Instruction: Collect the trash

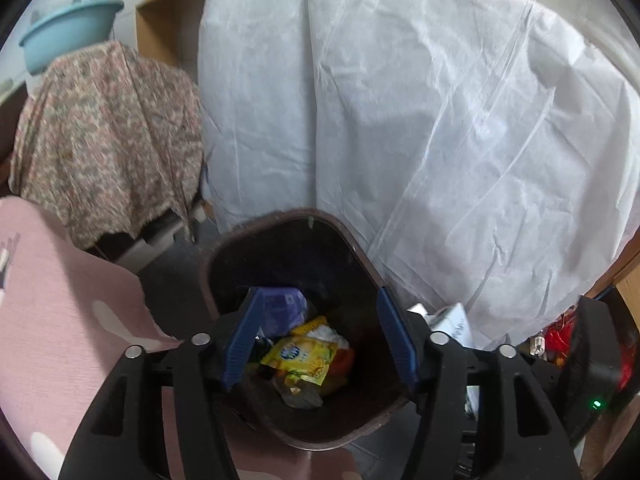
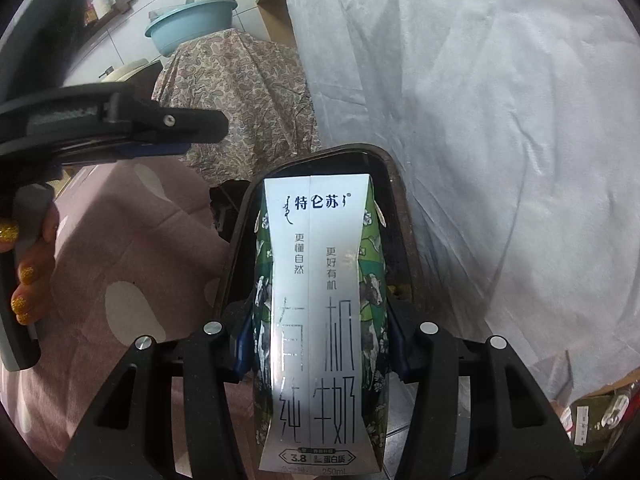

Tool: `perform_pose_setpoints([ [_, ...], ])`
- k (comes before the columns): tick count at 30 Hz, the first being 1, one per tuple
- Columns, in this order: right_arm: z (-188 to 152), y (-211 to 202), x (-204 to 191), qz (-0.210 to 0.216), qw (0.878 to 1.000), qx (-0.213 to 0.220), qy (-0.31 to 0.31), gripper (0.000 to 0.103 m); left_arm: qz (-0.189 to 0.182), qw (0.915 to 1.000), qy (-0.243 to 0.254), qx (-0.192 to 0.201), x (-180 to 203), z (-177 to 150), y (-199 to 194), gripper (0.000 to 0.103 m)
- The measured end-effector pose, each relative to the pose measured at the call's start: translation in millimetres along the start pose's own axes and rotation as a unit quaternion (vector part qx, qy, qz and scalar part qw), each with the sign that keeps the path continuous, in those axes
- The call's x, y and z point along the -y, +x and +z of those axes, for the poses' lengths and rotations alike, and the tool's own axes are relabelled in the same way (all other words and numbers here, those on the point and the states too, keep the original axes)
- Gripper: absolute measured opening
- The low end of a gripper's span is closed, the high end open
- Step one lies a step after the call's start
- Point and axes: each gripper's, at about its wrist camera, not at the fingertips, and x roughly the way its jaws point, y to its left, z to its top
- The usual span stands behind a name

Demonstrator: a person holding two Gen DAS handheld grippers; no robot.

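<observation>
A dark brown trash bin (image 1: 280,240) stands on the floor below my left gripper (image 1: 320,336), which is open and empty right over its mouth. Inside lie a yellow wrapper (image 1: 300,358), a purple packet (image 1: 286,304) and other scraps. My right gripper (image 2: 320,344) is shut on a white and green milk carton (image 2: 316,320) and holds it over the same bin (image 2: 384,168). The left gripper also shows from the side in the right wrist view (image 2: 132,128), held by a hand with gold nails (image 2: 28,264).
A white sheet (image 1: 440,120) hangs behind the bin. A pink cloth-covered surface (image 1: 60,300) lies to the left. A floral cloth (image 1: 108,136) covers something beyond, with a blue basin (image 1: 68,32) on top. Clutter sits at the lower right (image 1: 560,340).
</observation>
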Motion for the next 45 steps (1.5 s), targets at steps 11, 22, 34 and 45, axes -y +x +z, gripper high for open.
perform_pose_setpoints([
  [11, 28, 59, -7, 0.006, 0.999, -0.03, 0.009, 0.053, 0.014, 0.9976, 0.008, 0.067, -10, -6, -49, 0.077],
  [22, 28, 75, -17, -0.018, 0.999, -0.029, -0.001, 0.077, 0.026, 0.9956, 0.012, 0.089, -25, -22, -78, 0.086],
  [34, -10, -23, -59, -0.037, 0.998, 0.04, -0.019, 0.089, 0.02, 0.9931, -0.008, 0.115, -38, -63, -130, 0.097],
  [45, -52, -163, -136, -0.077, 0.981, 0.163, -0.073, 0.097, 0.043, 0.9808, -0.014, 0.189, -51, -131, -238, 0.098],
])
